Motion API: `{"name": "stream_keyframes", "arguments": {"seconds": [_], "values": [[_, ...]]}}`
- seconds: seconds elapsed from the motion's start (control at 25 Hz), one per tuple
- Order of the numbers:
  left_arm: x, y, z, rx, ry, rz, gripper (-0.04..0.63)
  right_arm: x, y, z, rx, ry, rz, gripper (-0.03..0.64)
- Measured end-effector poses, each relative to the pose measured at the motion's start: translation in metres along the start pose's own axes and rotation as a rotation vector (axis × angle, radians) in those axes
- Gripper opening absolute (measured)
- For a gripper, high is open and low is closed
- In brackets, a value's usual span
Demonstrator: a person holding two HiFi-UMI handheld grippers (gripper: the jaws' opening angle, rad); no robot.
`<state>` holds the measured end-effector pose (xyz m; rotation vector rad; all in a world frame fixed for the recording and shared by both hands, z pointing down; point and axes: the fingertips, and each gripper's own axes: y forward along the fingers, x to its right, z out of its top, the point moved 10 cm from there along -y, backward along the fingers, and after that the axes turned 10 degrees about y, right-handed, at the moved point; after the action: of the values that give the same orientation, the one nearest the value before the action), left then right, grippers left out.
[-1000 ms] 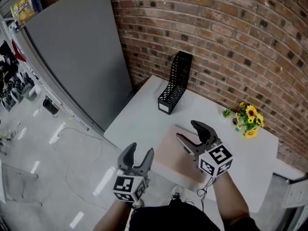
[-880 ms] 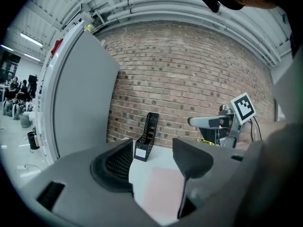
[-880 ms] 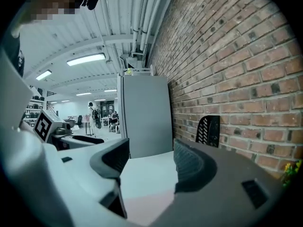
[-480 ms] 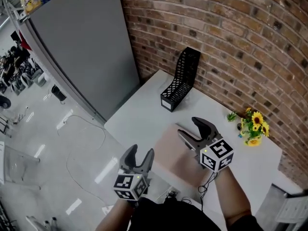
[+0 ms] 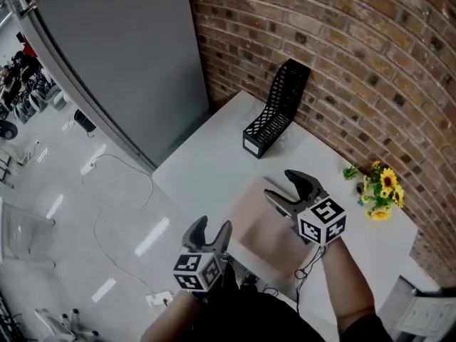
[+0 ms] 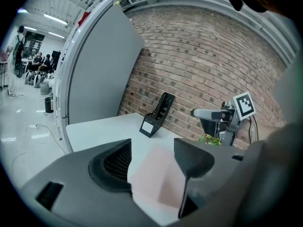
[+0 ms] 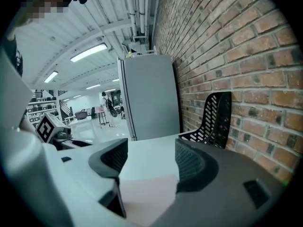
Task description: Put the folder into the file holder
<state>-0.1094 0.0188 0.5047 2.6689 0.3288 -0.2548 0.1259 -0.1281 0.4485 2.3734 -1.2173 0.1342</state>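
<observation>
A pale pink folder [image 5: 260, 230] lies flat on the white table [image 5: 206, 169], near its front edge. The black mesh file holder [image 5: 274, 116] stands upright and empty at the table's far side by the brick wall. My right gripper [image 5: 279, 185] hovers open just over the folder's far part, with the folder [image 7: 147, 195] showing below its jaws and the holder [image 7: 213, 122] ahead to the right. My left gripper [image 5: 212, 226] hangs off the table's near-left corner; its jaws have just been opening and nothing is between them. In its view [image 6: 152, 160] the folder [image 6: 158, 183] lies ahead.
A small bunch of yellow flowers [image 5: 381, 191] sits at the table's right by the brick wall [image 5: 356, 48]. A tall grey cabinet [image 5: 121, 55] stands left of the table. A thin cable [image 5: 121, 191] lies on the shiny floor below.
Both grippers have sunk lower: the right one closer over the folder, the left one down beside the table's near corner. The folder and the file holder have not moved.
</observation>
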Motion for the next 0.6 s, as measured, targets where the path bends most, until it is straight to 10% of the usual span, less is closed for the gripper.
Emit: {"name": "stream_keyframes", "arguments": {"seconds": [0.6], "values": [[-0.025,0.04,-0.064,-0.198,-0.167,-0.003,0.277,0.053,0.079,-0.049,-0.312,0.048,0.025,0.346]]}}
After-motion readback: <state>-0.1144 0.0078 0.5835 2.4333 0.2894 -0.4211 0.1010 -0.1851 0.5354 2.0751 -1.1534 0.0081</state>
